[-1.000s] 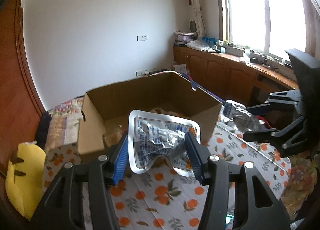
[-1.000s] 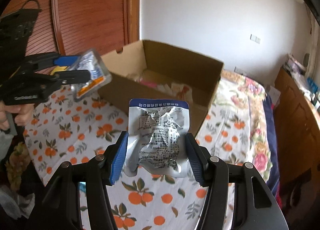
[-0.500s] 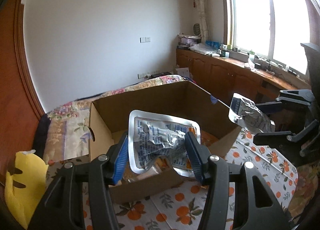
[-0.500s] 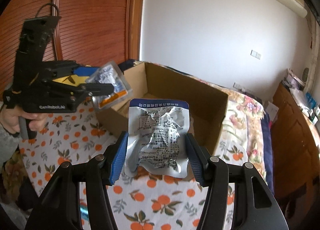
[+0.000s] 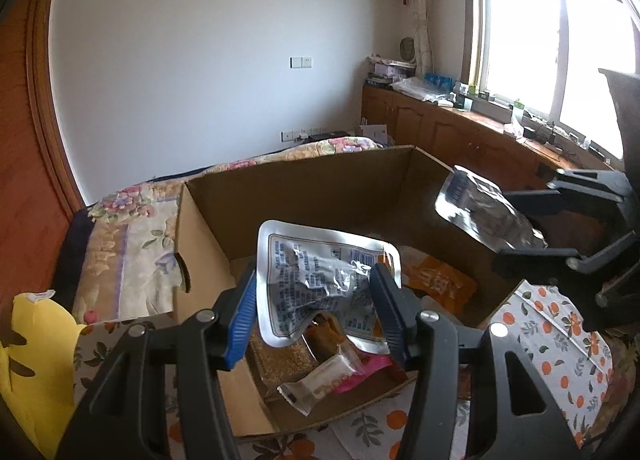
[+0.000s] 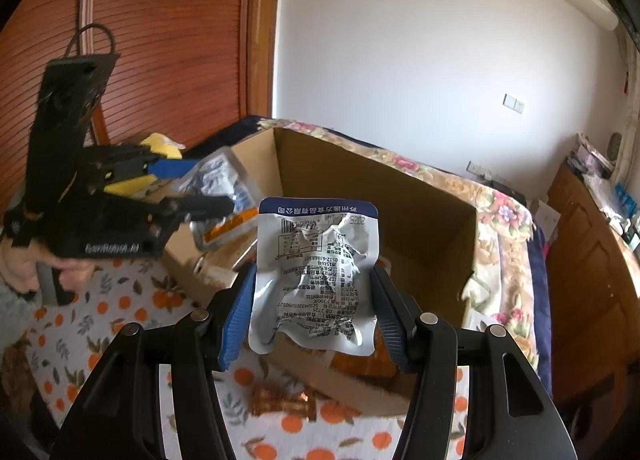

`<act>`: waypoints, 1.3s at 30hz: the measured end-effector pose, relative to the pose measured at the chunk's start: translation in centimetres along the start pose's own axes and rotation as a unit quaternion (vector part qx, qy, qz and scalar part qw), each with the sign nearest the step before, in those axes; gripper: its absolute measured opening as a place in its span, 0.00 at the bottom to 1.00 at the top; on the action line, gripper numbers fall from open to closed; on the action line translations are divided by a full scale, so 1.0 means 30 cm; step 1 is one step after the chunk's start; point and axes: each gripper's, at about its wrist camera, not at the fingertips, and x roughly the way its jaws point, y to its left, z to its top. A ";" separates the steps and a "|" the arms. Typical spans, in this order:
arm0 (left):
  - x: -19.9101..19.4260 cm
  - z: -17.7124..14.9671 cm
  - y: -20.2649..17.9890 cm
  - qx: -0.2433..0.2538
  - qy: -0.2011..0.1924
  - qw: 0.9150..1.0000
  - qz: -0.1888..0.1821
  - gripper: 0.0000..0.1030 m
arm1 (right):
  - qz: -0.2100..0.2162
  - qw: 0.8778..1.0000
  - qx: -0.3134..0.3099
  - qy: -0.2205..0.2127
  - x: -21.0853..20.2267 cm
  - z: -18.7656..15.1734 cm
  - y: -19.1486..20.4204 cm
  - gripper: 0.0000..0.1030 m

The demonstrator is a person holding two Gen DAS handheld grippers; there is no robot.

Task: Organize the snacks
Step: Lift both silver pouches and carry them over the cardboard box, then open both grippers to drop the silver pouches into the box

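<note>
An open cardboard box (image 5: 320, 187) (image 6: 436, 219) stands on the orange-print cloth with several snack packs lying in it. My left gripper (image 5: 314, 300) is shut on a crinkled silver pouch with an orange corner (image 5: 320, 284), held over the box's near-left part. My right gripper (image 6: 312, 302) is shut on a silver pouch with a blue top band (image 6: 316, 276), held in front of the box's near wall. In the left wrist view the right gripper's pouch (image 5: 484, 215) hangs over the box's right rim. In the right wrist view the left gripper (image 6: 192, 183), held by a hand, reaches over the box's left corner.
A yellow cushion (image 5: 28, 372) lies at the left on the bed. A flowered quilt (image 5: 132, 244) lies behind the box. A copper-coloured wrapper (image 6: 280, 404) lies on the cloth by the box's near wall. Wooden cabinets (image 5: 460, 131) and a window stand at the right.
Both grippers have moved toward the box with their pouches still gripped. The left pouch is now over the box's inside; the right pouch has come up to its near wall.
</note>
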 end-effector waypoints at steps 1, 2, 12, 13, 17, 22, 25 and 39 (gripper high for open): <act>0.010 -0.006 -0.002 0.001 0.002 1.000 0.001 0.53 | -0.001 1.000 0.000 0.002 0.016 0.002 -0.002 0.56; 0.017 -0.005 -0.011 0.003 0.004 1.000 0.002 0.54 | -0.001 1.000 0.001 0.003 0.035 0.004 -0.003 0.56; 0.045 -0.021 -0.055 0.021 0.009 1.000 0.000 0.54 | 0.001 0.999 0.023 0.025 0.158 -0.013 -0.037 0.56; 0.046 -0.020 -0.058 0.022 0.008 1.000 0.001 0.54 | 0.002 0.999 0.027 0.027 0.169 -0.007 -0.043 0.56; 0.056 -0.025 -0.058 0.020 0.015 1.000 0.000 0.55 | 0.011 0.998 0.044 0.041 0.202 -0.005 -0.064 0.56; 0.026 -0.030 -0.053 0.013 0.009 1.000 -0.005 0.57 | 0.015 0.996 0.063 0.059 0.248 -0.004 -0.093 0.56; -0.005 -0.035 -0.053 0.012 0.002 1.000 -0.008 0.59 | 0.019 0.995 0.072 0.067 0.272 -0.002 -0.097 0.56; -0.133 -0.087 -0.078 0.022 -0.011 1.000 0.001 0.59 | 0.003 0.994 0.076 0.073 0.275 -0.009 -0.075 0.59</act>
